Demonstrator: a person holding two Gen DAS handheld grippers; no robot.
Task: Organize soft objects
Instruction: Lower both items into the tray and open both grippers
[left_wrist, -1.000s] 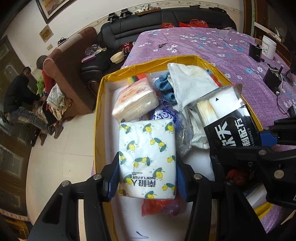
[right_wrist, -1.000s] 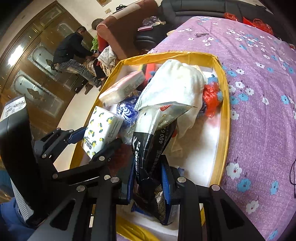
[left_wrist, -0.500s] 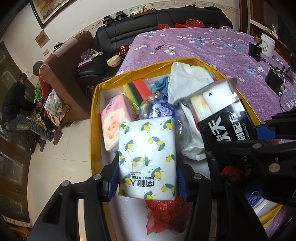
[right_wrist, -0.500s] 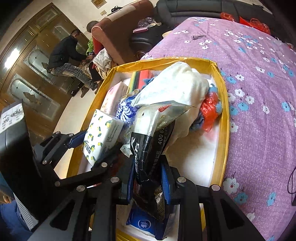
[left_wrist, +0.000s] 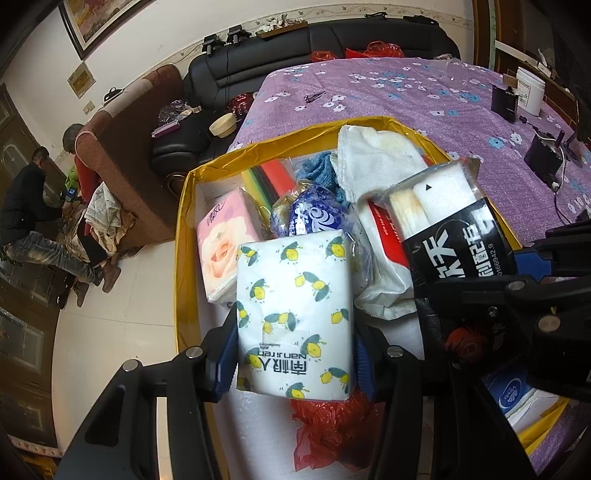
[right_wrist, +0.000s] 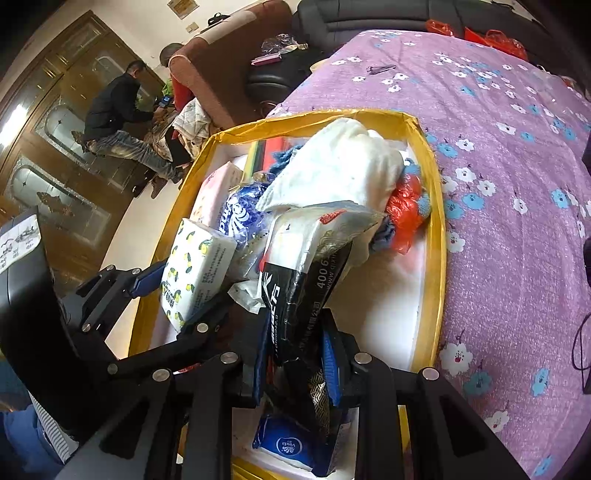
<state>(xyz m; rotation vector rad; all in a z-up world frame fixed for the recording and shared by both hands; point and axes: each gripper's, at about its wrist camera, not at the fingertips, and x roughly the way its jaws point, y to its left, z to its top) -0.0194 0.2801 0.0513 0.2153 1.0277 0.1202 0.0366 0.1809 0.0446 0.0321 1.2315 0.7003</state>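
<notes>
My left gripper (left_wrist: 293, 350) is shut on a white tissue pack with a lemon print (left_wrist: 293, 310), held above the near part of a yellow-rimmed box (left_wrist: 181, 236). It also shows in the right wrist view (right_wrist: 195, 266). My right gripper (right_wrist: 295, 358) is shut on a black-and-clear tissue pack (right_wrist: 306, 273), seen from the left wrist too (left_wrist: 450, 229). In the box lie a pink rose tissue pack (left_wrist: 225, 240), a blue-white bag (left_wrist: 314, 214), a white towel (right_wrist: 343, 166), a blue knit cloth (left_wrist: 321, 168) and red plastic bags (left_wrist: 332, 424).
The box sits on a purple flowered tablecloth (right_wrist: 517, 147). A blue Vinda pack (right_wrist: 291, 439) lies at the box's near end. Black devices and a white tub (left_wrist: 530, 90) stand at the far right. Sofas and two people (left_wrist: 33, 221) are to the left on the floor.
Both grippers have pulled back and up a little with their packs. The pink rose pack now lies flat at the box's left, and the red bag under the left gripper shows more.
</notes>
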